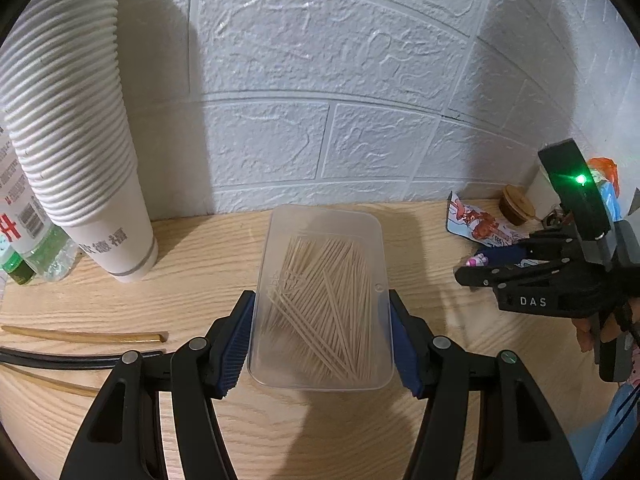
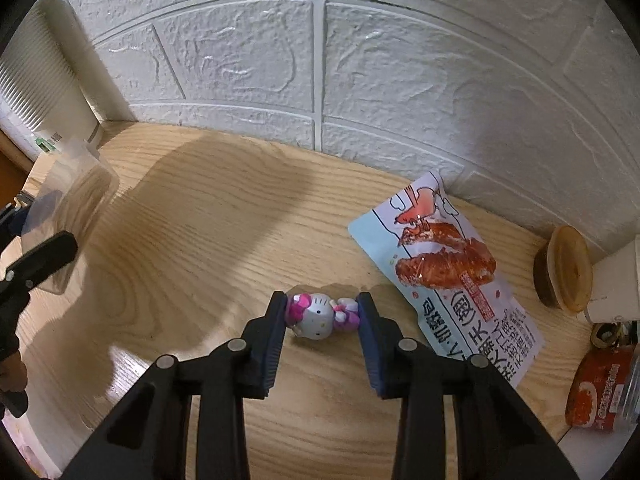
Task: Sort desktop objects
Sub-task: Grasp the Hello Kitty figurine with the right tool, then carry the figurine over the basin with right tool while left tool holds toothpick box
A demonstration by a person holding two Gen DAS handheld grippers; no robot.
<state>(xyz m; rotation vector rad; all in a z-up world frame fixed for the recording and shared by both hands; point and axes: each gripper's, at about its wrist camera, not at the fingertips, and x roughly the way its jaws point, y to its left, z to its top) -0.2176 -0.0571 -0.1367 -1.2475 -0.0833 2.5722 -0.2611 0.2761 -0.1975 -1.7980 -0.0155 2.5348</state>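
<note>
The left tongs squeeze a clear box of toothpicks from both sides, in the middle of the left wrist view, above the wooden counter. A tall stack of paper cups stands at the upper left. In the right wrist view, the right tongs press on a little cat toy with pink bows, lying on the counter at the centre. A snack bag lies just to its right.
</note>
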